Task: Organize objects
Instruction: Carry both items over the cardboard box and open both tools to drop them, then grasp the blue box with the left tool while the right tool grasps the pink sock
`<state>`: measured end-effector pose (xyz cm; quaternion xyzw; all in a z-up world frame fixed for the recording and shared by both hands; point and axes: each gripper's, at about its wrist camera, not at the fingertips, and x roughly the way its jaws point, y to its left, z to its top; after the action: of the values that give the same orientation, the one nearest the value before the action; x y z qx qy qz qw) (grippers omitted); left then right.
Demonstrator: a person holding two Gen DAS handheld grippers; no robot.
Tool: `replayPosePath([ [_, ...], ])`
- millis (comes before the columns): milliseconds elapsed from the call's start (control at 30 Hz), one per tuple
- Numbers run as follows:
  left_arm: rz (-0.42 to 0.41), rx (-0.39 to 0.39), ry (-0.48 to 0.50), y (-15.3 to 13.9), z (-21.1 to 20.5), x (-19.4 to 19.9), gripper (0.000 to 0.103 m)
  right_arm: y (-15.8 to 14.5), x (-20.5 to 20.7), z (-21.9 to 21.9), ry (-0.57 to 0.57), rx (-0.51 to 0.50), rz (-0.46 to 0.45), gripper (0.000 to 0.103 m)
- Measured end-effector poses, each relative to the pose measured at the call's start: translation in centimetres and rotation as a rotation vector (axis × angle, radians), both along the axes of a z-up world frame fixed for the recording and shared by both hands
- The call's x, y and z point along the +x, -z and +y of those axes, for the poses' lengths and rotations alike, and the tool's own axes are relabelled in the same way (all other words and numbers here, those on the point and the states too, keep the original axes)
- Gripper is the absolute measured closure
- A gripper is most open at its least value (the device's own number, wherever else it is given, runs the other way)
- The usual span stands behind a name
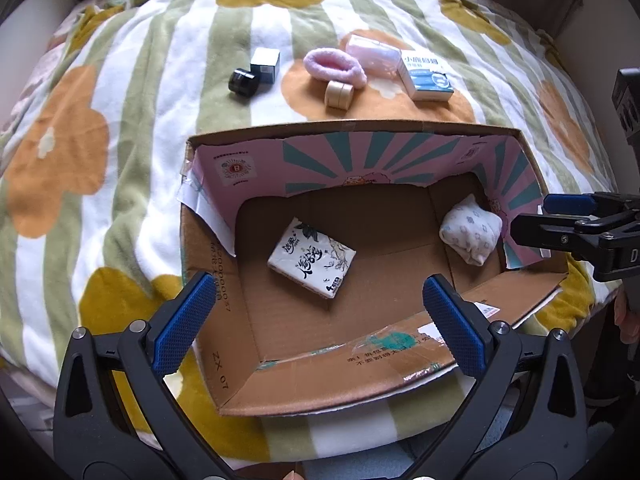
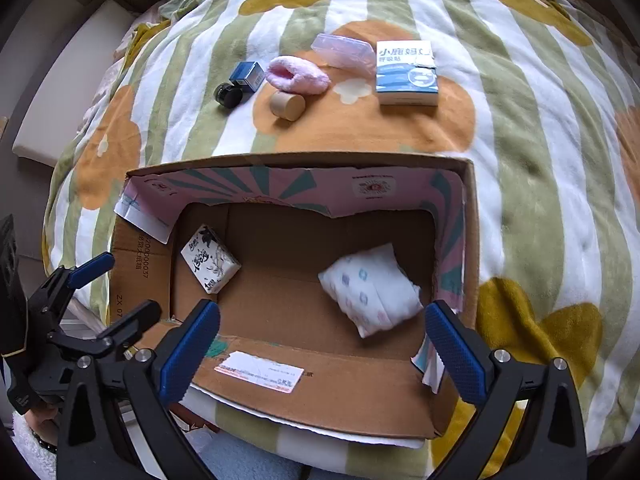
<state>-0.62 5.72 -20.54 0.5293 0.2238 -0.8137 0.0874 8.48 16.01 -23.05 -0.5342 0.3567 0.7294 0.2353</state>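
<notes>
Your left gripper (image 1: 316,320) and right gripper (image 2: 322,344) both hang spread wide and empty over the near edge of the cardboard box (image 2: 280,396). Two things already lie in the box: a tissue pack (image 2: 210,266) at its 9 o'clock side and a folded white cloth bundle (image 2: 370,288) toward 3 o'clock.

What is left sits in a loose row on the blanket beyond the box's 12 o'clock wall. From 11 to 1 o'clock you have a small black jar (image 2: 227,95) touching a little blue-and-silver carton (image 2: 248,74), a tan cylinder (image 2: 287,105) lying on its side, a pink fluffy band (image 2: 298,74), a clear pink plastic case (image 2: 344,51) and a white-and-blue box (image 2: 406,76).

The jar and the cylinder look hard, smooth and likely to roll; close across the flat ends or square across the round body. The band is soft and light, so pinch a full fold. The cartons look light and crushable; take them across the narrow sides, gently. The case may be slippery.

The striped floral blanket (image 2: 540,168) is plush and mounded, so things sink and tip when pressed. You are working on a bed, with a pale wall or frame at 9 o'clock.
</notes>
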Motion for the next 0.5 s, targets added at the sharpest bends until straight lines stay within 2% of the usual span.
replayPosePath([
  [500, 0.032, -0.058, -0.018, -2.8, -2.6, -0.1, 0.001, -1.2, -0.1, 0.2, 0.028, 0.014, -0.035, 0.001],
])
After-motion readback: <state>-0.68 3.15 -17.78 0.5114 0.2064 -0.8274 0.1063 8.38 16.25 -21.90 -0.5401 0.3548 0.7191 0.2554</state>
